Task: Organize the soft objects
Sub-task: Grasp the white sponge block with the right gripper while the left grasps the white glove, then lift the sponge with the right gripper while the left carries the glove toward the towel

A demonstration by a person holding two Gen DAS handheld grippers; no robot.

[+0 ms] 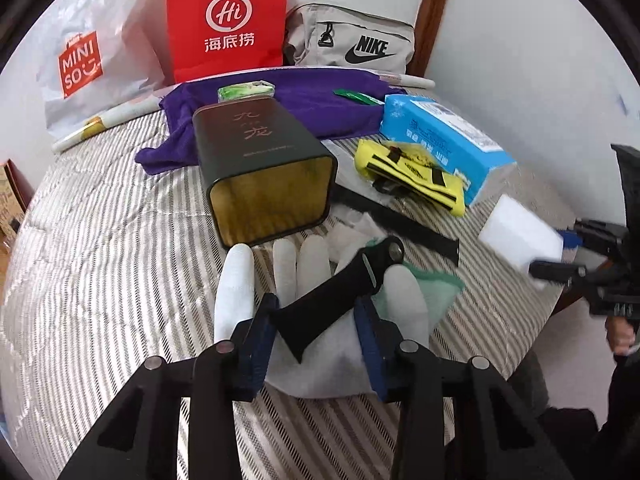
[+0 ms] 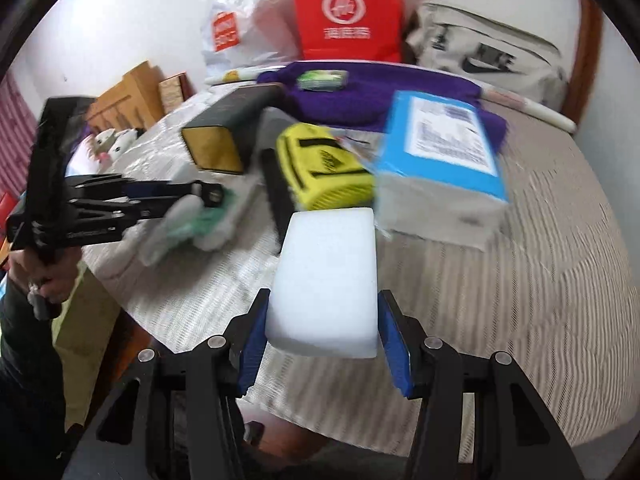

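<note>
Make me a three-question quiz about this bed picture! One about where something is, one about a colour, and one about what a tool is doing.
1. Where is the yellow pouch?
A. Inside the dark tin
B. Next to the blue tissue pack, against its side
C. On the red bag

2. What colour is the cloth spread at the back of the bed?
A. Purple
B. Orange
C. Pink

3. What is the right tool doing?
A. Hanging open with nothing in it
B. Pinching the green cloth
C. Holding a white sponge block between its fingers

Answers:
1. B, the pouch lies against the blue tissue pack, to the right of the dark tin.
2. A, the cloth under the tin's far end is purple.
3. C, the white sponge block sits between the two blue pads, lifted above the bed.
</note>
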